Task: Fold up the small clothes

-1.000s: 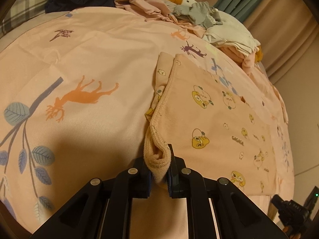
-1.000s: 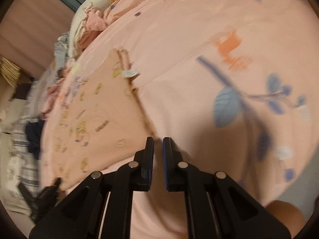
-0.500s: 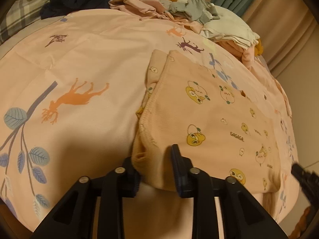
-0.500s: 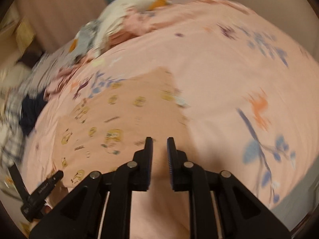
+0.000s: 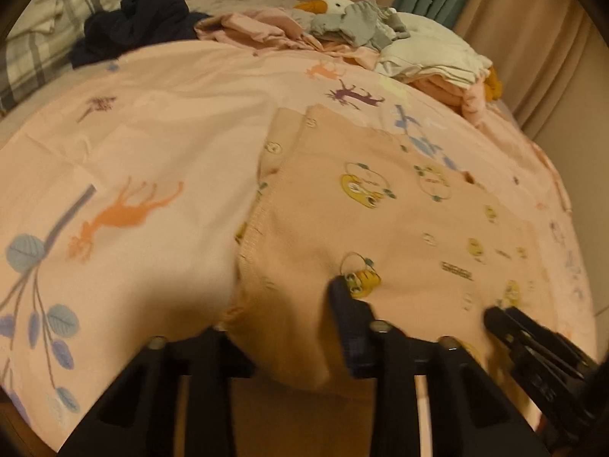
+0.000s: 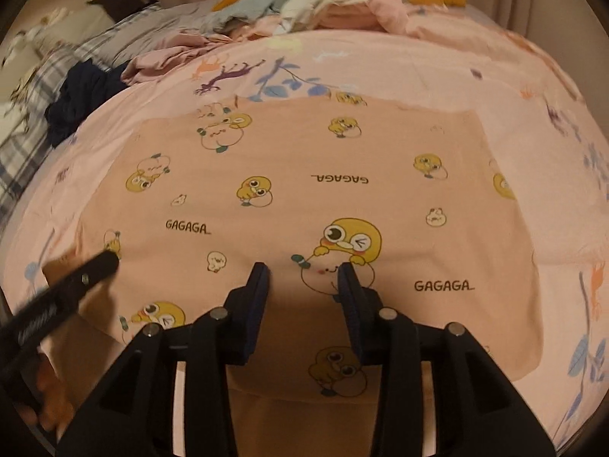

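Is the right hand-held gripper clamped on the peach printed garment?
Apart. The right wrist view shows the right hand-held gripper open above the peach printed garment, no fabric pinched.

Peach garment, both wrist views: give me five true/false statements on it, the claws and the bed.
1. The peach garment lies spread on the pink bedspread. True.
2. The right claw is clamped shut on a sock. False: its jaws stand apart above the garment's near edge and pinch nothing.
3. The garment is printed with yellow cartoon faces and the word GAGAGA. True.
4. The pile of clothes sits between the two claws. False: it lies at the far side of the bed, beyond the garment.
5. The left claw has garment fabric between its jaws. True: a bunched edge sits there, and the jaws stand apart.
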`<move>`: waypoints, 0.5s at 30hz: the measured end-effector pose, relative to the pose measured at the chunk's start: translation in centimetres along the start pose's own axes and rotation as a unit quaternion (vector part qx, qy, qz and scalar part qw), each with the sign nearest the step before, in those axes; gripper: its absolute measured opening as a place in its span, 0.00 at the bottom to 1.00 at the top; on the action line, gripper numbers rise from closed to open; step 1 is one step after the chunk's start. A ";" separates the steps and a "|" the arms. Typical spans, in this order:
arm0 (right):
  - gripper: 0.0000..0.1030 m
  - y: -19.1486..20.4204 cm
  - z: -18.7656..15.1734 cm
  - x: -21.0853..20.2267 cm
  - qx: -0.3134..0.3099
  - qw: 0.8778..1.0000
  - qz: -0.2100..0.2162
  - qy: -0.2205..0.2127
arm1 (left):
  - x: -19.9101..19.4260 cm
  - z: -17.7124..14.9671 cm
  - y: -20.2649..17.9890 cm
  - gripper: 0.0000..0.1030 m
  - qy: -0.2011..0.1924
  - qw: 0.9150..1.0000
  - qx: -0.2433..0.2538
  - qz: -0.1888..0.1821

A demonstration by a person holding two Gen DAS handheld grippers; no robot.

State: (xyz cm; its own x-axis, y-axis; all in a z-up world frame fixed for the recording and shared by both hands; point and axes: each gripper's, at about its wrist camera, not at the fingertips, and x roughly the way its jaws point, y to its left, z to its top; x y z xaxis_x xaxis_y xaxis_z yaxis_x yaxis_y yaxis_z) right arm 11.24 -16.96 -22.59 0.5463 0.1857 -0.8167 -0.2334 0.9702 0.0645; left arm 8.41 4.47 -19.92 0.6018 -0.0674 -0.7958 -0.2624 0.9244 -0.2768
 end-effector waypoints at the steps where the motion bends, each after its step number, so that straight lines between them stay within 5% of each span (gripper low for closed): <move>1: 0.37 -0.1 -0.1 0.0 0.000 1.000 0.002 -0.002 | 0.0 0.0 0.1 0.23 -0.002 1.000 -0.006 -0.001; 11: 0.40 1.1 -1.1 0.7 -0.036 0.998 -0.022 -0.035 | -0.1 0.1 -1.8 0.07 -0.033 0.998 0.033 0.041; 15: 0.38 -1.6 -0.7 0.2 0.013 0.998 0.051 -0.027 | -0.4 0.5 -2.7 0.07 -0.045 0.997 0.039 0.054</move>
State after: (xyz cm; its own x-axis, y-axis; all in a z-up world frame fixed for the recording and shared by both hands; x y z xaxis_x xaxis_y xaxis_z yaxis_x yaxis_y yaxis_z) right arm 11.14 -18.55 -23.27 0.5630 0.2911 -0.7735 -0.2696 0.9494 0.1611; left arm 9.24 2.13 -18.60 0.6395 0.0639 -0.7661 -0.2712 0.9512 -0.1471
